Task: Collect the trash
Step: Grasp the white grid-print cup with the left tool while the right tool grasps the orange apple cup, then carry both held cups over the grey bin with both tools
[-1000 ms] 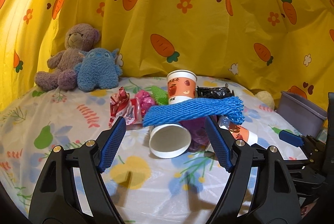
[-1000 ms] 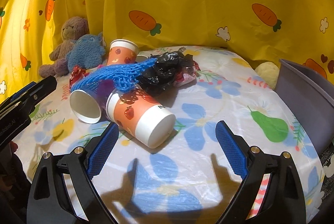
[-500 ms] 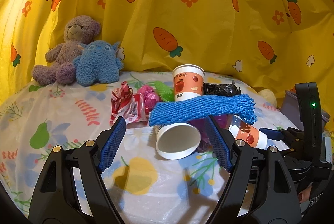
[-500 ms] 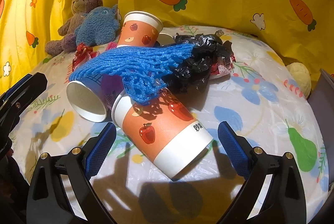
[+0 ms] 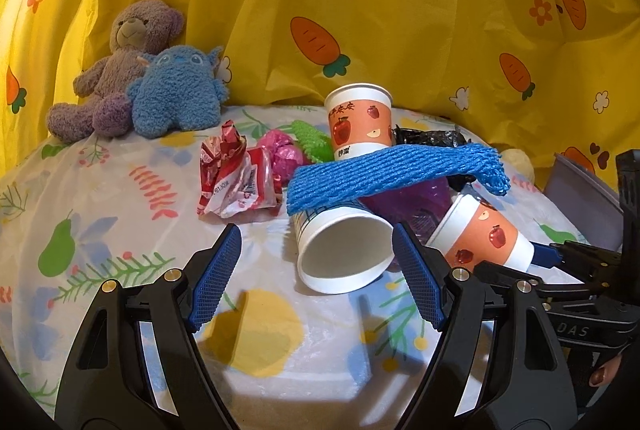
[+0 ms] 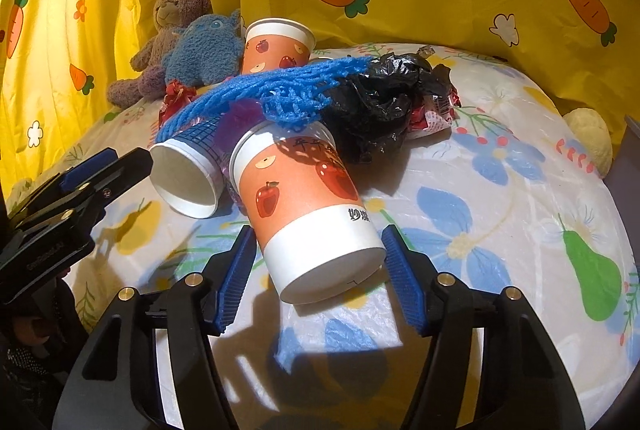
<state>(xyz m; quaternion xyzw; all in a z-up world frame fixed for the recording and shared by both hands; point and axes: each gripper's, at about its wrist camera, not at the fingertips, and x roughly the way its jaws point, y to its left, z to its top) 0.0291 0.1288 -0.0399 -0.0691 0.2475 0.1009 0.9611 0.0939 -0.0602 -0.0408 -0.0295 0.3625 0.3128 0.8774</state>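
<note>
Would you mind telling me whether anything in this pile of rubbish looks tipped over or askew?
Yes: two paper cups lie on their sides, a white one and an apple-print one, while a third stands upright. A blue foam net is draped crookedly across them.

Between my right gripper's fingers lies 1 tipped cup; the net drapes it behind.
</note>
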